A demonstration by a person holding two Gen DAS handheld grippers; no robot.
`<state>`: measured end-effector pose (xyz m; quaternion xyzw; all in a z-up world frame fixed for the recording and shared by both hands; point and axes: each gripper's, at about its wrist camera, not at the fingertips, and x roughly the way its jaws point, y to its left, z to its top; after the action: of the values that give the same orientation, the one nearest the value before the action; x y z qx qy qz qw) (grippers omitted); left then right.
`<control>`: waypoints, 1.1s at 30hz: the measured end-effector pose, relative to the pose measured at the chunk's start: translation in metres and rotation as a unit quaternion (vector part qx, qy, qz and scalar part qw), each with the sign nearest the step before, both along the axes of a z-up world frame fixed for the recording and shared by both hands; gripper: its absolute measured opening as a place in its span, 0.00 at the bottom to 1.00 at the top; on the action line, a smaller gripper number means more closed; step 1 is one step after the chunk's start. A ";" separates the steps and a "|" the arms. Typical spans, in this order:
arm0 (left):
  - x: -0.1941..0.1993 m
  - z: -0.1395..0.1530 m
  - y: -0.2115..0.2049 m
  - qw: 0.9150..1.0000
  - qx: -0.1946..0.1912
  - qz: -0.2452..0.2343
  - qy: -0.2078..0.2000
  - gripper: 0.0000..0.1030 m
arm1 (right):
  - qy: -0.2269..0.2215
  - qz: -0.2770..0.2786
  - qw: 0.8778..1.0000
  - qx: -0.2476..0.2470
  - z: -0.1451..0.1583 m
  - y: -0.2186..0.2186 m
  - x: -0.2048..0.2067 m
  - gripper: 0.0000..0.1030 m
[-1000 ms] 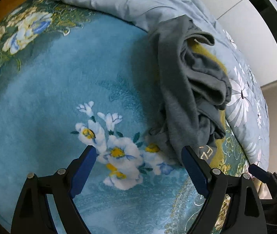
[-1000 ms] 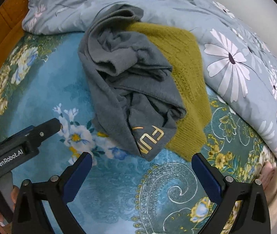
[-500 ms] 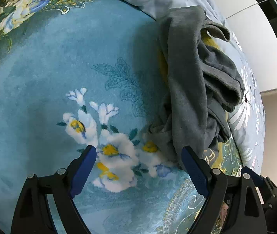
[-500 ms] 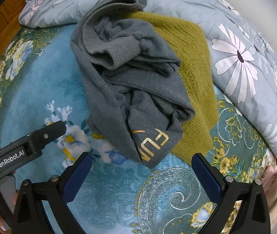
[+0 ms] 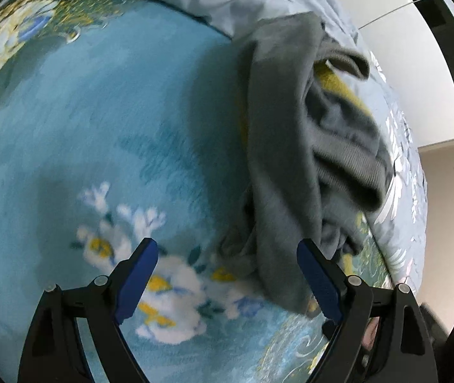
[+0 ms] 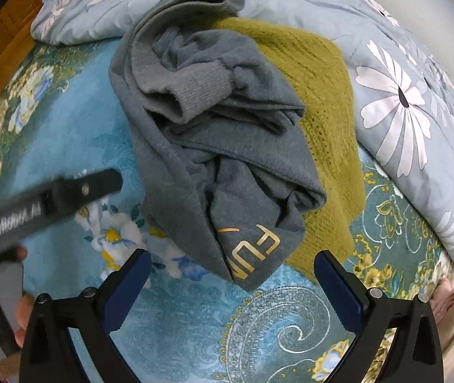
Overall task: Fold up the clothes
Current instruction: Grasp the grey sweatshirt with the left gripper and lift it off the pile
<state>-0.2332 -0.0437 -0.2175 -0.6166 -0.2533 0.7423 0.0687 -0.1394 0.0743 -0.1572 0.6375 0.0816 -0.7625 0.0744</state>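
Both jaws spread wide and empty, grey sweatshirt point(image 6: 214, 146) hem just ahead, bare blue blanket point(image 5: 99, 127) leftward.

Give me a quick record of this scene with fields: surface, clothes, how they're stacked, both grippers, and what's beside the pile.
surface: blue floral plush blanket on a bed
clothes: crumpled grey sweatshirt with gold lettering; mustard-yellow knit sweater
stacking: grey sweatshirt lies on top of the yellow sweater, unfolded
left gripper: open, empty, at the sweatshirt's near edge
right gripper: open, empty, just short of the lettered corner
beside pile: pale blue quilt with white flowers, behind and to the right
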 end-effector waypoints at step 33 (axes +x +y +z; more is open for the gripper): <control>0.014 0.201 0.034 0.975 0.101 -0.081 0.182 0.09 | 0.035 -0.203 0.977 -0.063 0.089 0.135 0.151 1.00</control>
<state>-0.2188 -0.0096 -0.0163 -0.4798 -0.2594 0.8044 0.2355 0.0112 0.2090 -0.0683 0.6078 -0.0954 -0.7871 -0.0443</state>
